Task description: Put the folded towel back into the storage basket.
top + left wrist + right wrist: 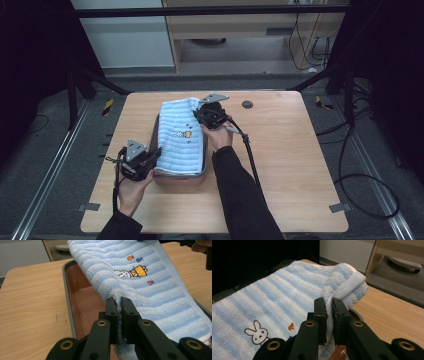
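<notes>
A terry towel (182,137) in pale blue and white stripes lies stretched over a rectangular tray (156,131) with a grey rim and a reddish-brown inside, which sits near the middle of the wooden worktop (290,150). The towel bears a small embroidered white rabbit (122,273) beside a yellow shape, with tiny orange, blue and pink motifs around it. Its pile looks thick and looped, and a flat woven white band (348,285) runs along the hem at the far corner. The left tongs (119,302) are pressed together, pinching the towel's near edge above the tray's inside. The right tongs (327,303) are likewise pressed together, pinching the bunched far corner of the towel just below the hem band. In the high view the towel spans the tray from the left tongs to the right tongs.
</notes>
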### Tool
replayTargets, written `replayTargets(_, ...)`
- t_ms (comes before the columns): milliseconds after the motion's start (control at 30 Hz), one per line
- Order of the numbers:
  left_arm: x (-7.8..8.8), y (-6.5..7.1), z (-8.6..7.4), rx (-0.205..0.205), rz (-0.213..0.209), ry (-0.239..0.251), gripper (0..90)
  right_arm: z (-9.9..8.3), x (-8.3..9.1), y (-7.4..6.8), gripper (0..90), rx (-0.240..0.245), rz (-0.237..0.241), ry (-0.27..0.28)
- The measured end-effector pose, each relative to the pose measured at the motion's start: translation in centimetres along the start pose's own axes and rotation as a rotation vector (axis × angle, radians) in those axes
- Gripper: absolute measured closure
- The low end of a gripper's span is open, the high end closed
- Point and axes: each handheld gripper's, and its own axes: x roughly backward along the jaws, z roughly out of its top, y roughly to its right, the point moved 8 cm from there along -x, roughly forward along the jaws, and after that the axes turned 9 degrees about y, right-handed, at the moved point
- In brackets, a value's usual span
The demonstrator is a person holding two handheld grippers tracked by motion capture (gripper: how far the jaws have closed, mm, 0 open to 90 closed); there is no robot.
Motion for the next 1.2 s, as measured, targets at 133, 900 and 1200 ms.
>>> replayTargets(133,-0.4,-0.1,-0.8,-0.007,0.006,-0.023,84.8,-0.6,-0.2,0.0,83.4,-0.001,-0.002,-0.012)
replayTargets(900,-1.1,-0.5,-2.5,-0.012,0.029,-0.074,66.2,-4.4,-1.3,0.3,69.3,-0.009,-0.026,-0.116)
replayTargets(1200,0.4,-1.2,-0.4,0.015,0.042,0.014,54.4,-2.3,2.0,1.5,54.1,-0.011,-0.063,-0.022)
